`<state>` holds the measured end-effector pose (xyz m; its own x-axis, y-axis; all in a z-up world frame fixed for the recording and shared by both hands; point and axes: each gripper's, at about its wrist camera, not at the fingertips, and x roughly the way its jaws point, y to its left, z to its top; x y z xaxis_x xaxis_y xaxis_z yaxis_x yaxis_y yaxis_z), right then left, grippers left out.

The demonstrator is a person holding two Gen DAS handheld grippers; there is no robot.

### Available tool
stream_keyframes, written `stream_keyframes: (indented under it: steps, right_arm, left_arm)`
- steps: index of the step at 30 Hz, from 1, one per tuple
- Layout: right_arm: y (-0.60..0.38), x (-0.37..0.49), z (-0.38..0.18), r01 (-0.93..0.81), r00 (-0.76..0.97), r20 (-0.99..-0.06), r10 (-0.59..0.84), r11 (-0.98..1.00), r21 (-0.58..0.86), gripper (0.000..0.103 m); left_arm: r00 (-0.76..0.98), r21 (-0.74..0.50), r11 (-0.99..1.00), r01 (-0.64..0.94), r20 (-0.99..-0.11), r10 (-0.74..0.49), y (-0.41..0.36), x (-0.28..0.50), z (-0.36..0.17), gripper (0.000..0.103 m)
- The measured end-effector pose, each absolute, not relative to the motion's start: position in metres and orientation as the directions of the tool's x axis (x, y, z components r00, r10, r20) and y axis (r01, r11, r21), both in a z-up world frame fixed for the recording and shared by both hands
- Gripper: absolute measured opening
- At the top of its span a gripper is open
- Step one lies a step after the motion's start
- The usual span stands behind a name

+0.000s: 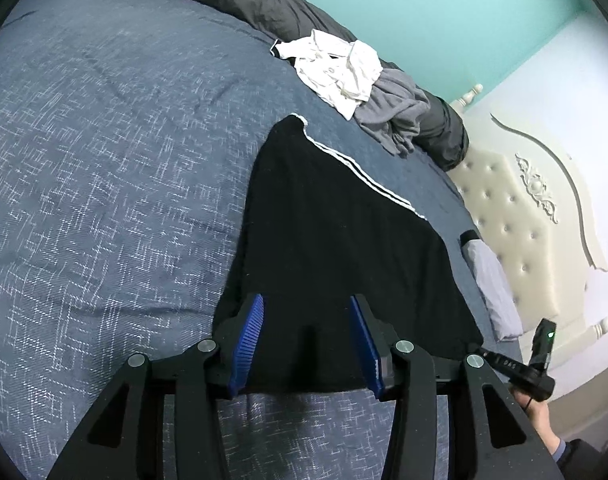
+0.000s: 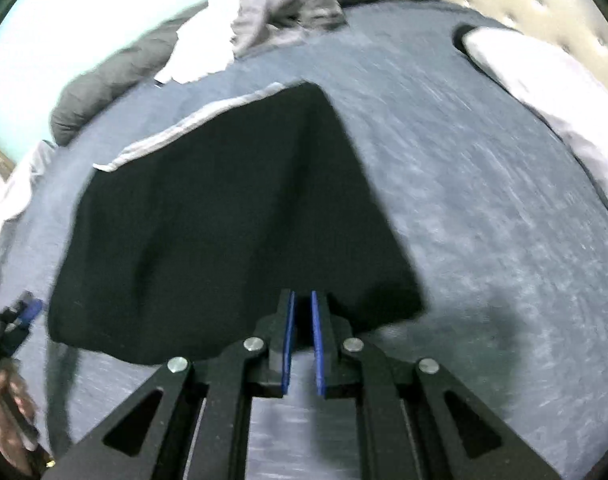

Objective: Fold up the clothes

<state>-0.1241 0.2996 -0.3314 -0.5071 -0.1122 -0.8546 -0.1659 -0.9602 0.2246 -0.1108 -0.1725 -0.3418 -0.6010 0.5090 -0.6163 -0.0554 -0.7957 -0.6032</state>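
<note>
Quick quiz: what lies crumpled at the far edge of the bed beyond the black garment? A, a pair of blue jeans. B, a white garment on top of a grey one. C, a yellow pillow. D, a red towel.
B: the white garment lies partly over the grey one, beyond the black garment.

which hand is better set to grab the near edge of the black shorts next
Left, probably. The left gripper has its fingers apart, straddling the near hem of the black shorts. The right gripper has its fingers nearly together, so it would need to open first.
</note>
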Motion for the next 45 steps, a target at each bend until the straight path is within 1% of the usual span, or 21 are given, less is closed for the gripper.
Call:
stream_keyframes:
  steps: [4, 8, 13, 17, 22, 26, 28, 34, 36, 39, 40, 43, 45]
  right_arm:
    - [0.325, -0.119, -0.341, -0.250, -0.478, -0.874, -0.088, -0.940, 0.232, 0.006]
    - [0.324, -0.122, -0.336, -0.259, -0.492, -0.869, -0.058, -0.943, 0.209, 0.006]
    - [0.308, -0.115, -0.309, -0.264, -0.554, -0.832, -0.008, -0.947, 0.185, 0.006]
    - [0.271, -0.117, -0.297, -0.136, -0.590, -0.797, -0.130, -0.957, 0.257, 0.006]
    - [0.208, -0.127, -0.304, 0.031, -0.541, -0.778, -0.319, -0.932, 0.361, 0.006]
    - [0.163, -0.133, -0.314, 0.113, -0.491, -0.788, -0.371, -0.924, 0.364, 0.006]
    - [0.153, -0.136, -0.318, 0.125, -0.471, -0.804, -0.363, -0.930, 0.347, 0.006]
    - [0.185, -0.137, -0.318, 0.048, -0.504, -0.795, -0.339, -0.930, 0.366, 0.006]
    - [0.198, -0.132, -0.316, 0.026, -0.516, -0.791, -0.329, -0.929, 0.369, 0.006]
    - [0.217, -0.123, -0.312, -0.003, -0.530, -0.784, -0.323, -0.924, 0.382, 0.007]
    - [0.223, -0.121, -0.311, -0.012, -0.534, -0.782, -0.321, -0.922, 0.387, 0.009]
    - [0.235, -0.117, -0.306, -0.028, -0.543, -0.776, -0.320, -0.917, 0.398, 0.009]
    - [0.239, -0.116, -0.301, -0.028, -0.551, -0.769, -0.322, -0.915, 0.403, 0.009]
  left_arm:
    - [-0.601, -0.599, -0.799, -0.055, -0.619, 0.506, -0.174, -0.110, -0.343, 0.049]
    - [-0.604, -0.604, -0.795, -0.045, -0.618, 0.504, -0.178, -0.109, -0.344, 0.049]
    - [-0.606, -0.609, -0.792, -0.039, -0.616, 0.503, -0.182, -0.109, -0.345, 0.049]
    - [-0.605, -0.611, -0.791, -0.035, -0.617, 0.503, -0.184, -0.108, -0.346, 0.050]
    - [-0.611, -0.618, -0.786, -0.021, -0.614, 0.499, -0.192, -0.106, -0.347, 0.050]
    - [-0.595, -0.631, -0.776, -0.014, -0.619, 0.514, -0.193, -0.104, -0.352, 0.050]
    - [-0.581, -0.642, -0.766, -0.014, -0.619, 0.529, -0.192, -0.102, -0.355, 0.050]
    - [-0.558, -0.645, -0.764, -0.016, -0.629, 0.542, -0.192, -0.090, -0.352, 0.050]
    - [-0.554, -0.670, -0.742, -0.012, -0.613, 0.563, -0.192, -0.084, -0.350, 0.051]
    - [-0.537, -0.715, -0.699, -0.012, -0.584, 0.608, -0.186, -0.075, -0.349, 0.055]
    - [-0.530, -0.728, -0.685, -0.011, -0.577, 0.621, -0.182, -0.073, -0.350, 0.055]
    - [-0.499, -0.761, -0.649, 0.011, -0.566, 0.656, -0.171, -0.070, -0.360, 0.055]
    - [-0.482, -0.769, -0.639, 0.038, -0.574, 0.662, -0.165, -0.071, -0.369, 0.055]
